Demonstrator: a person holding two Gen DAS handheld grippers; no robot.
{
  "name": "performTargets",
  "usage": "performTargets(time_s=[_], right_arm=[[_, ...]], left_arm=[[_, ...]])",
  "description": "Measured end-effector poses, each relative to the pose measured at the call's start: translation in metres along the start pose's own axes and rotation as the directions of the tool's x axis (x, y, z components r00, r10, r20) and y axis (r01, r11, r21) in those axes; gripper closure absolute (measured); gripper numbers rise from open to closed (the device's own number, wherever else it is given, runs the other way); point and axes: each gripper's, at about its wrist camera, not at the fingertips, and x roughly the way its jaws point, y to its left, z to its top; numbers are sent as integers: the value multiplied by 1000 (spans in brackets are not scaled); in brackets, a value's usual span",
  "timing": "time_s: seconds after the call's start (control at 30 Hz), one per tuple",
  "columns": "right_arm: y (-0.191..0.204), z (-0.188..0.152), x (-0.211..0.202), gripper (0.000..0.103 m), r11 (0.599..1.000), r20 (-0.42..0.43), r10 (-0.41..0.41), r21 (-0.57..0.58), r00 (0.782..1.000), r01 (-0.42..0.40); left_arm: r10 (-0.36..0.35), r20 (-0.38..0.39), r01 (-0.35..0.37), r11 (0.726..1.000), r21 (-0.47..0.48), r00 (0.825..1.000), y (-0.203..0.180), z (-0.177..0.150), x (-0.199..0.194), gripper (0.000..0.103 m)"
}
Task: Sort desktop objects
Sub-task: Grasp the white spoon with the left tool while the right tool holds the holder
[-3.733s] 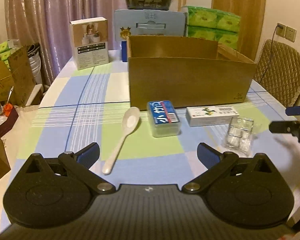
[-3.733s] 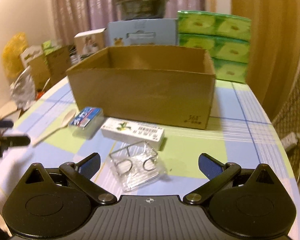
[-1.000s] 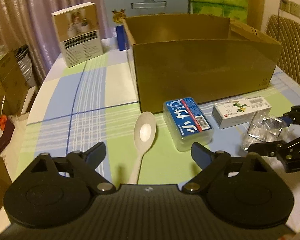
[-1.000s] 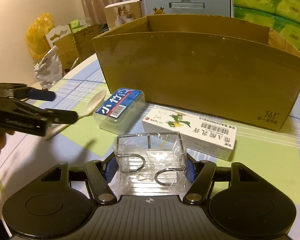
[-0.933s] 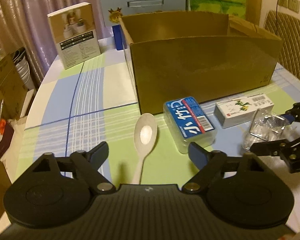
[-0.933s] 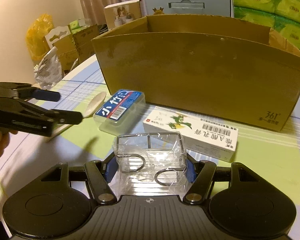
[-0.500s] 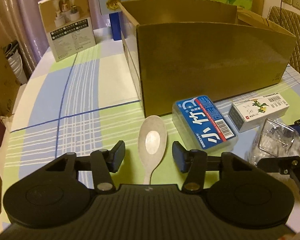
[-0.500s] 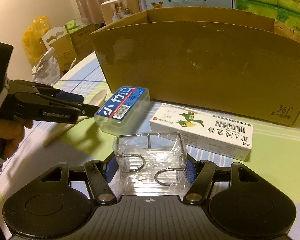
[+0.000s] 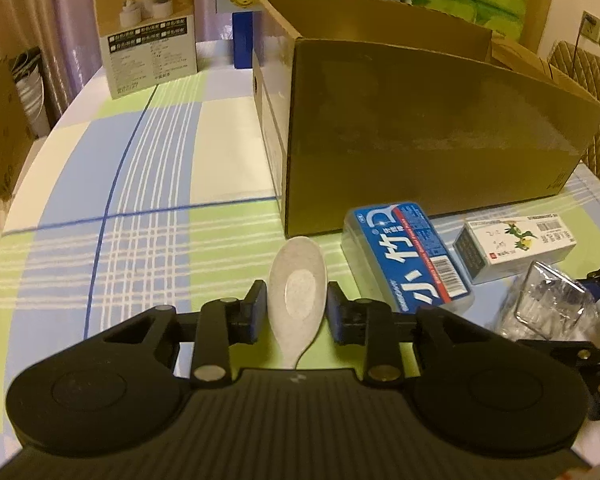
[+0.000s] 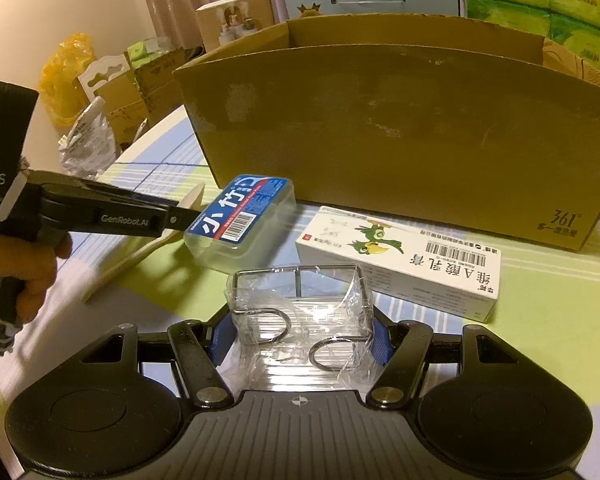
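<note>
The left claw [image 9: 296, 312] is narrowed around the bowl of a pale cream plastic spoon [image 9: 297, 294], its blue-padded fingers [image 9: 257, 312] standing just at either edge of the bowl; from the left wrist view alone, whether they press on it or merely flank it cannot be told with certainty, though no gap shows. The spoon lies on the bench [image 9: 148, 184], which wears a blue, green and white checked cloth, with its handle running back under the claw. Just to the right of this claw rests a clear plastic box with a blue and red label [image 9: 406, 258], and beyond that a white rectangular carton printed with a green bird [image 9: 516, 246]. Straight ahead stands a large open brown cardboard box [image 9: 428, 136]. The right claw [image 10: 300, 338] is clenched on a small wire rack wrapped in clear plastic film [image 10: 300, 312], its blue pads touching the wrap on both sides. Ahead and right of that claw lies the white carton, ahead and left the labelled plastic box, and the cardboard box rises behind both. To its far left a hand [image 10: 16, 272] grips the left tool's handle.
</note>
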Motion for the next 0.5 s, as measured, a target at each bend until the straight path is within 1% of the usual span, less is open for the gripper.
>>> performTargets(time_s=[0.13,0.33,0.43,0.5], right_arm=[[-3,-1,-4,40,1000,2,-15,9,1000,15],[-12,-6,-19,40,998,3,-46,42,999,45],[-16,-8,-27,40,997,8,-61,54,998,61],[-19,-9,-33,40,995,9,-73,71,997,72]], left_arm=[[11,-21,-12,1000,-18,1000,-9,-9,-12,77],[28,-41,-28,999,18,999,-32,-24,-36,77],[7,-39,-6,1000,4,999,-45,-35,-50,77],[-18,-37,18,1000,13,999,-59,-43,-59,77]])
